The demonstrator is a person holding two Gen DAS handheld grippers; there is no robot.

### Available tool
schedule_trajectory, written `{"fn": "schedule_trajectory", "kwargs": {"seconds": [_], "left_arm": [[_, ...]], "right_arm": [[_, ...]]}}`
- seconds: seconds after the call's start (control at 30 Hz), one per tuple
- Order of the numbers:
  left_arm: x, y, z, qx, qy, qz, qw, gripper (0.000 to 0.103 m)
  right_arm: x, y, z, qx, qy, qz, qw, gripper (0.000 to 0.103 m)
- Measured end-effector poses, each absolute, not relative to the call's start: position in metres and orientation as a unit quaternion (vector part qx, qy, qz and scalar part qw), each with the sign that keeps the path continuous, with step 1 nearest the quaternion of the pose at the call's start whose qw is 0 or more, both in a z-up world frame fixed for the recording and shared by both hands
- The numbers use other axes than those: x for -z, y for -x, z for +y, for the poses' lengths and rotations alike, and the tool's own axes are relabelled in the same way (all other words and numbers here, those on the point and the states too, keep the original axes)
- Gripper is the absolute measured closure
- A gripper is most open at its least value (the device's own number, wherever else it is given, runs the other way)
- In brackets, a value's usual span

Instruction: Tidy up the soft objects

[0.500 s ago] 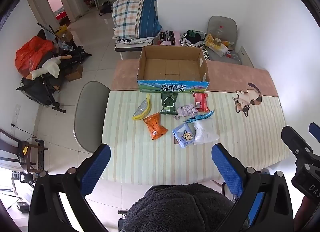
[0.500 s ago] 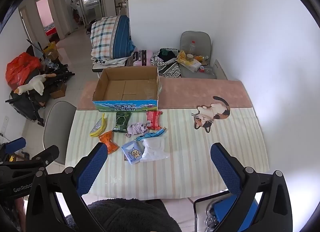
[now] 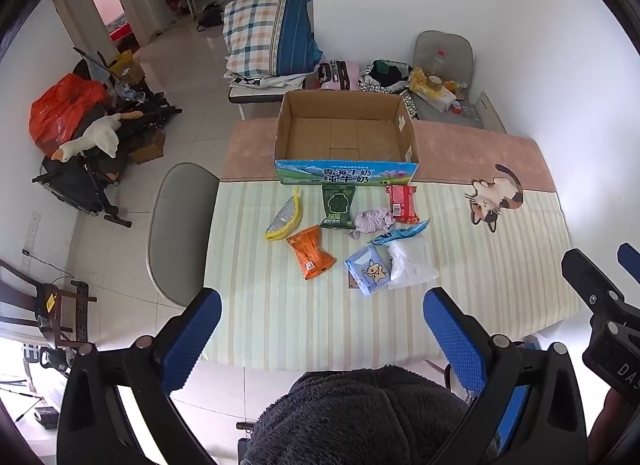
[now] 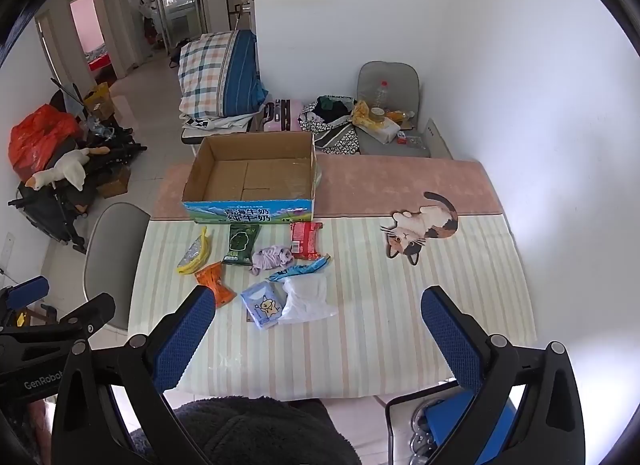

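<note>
Both my tongs hang wide apart, empty, above the table's [image 3: 280,329] near edge; the packets [image 3: 372,269] lie ahead, nearer my left tongs [image 3: 322,331] than my right tongs [image 4: 318,325].

Soft packets [image 3: 352,237] lie clustered before the empty cardboard box [image 3: 346,137]

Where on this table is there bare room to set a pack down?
Bare: the striped cloth between the cat print and the white bag, and the near strip before both open grippers. Crowded: below the cardboard box, around the orange pack.
</note>
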State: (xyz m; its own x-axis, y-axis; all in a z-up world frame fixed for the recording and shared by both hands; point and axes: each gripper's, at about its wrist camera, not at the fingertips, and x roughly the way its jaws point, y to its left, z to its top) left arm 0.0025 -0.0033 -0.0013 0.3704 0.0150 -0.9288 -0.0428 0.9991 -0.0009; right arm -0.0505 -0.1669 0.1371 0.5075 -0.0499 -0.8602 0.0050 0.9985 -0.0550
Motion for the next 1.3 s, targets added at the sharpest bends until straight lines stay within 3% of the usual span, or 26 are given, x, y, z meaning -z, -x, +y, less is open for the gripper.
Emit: {"fn": "schedule_trajectory", "kwargs": {"seconds": [1.3], "left_arm": [[-0.009,0.005,-0.006,-0.011,0.019,0.551,0.834,0.0]], "right_arm": [[-0.144,0.063,-0.17,0.025,0.022,0.487,0.873,0.0]]}}
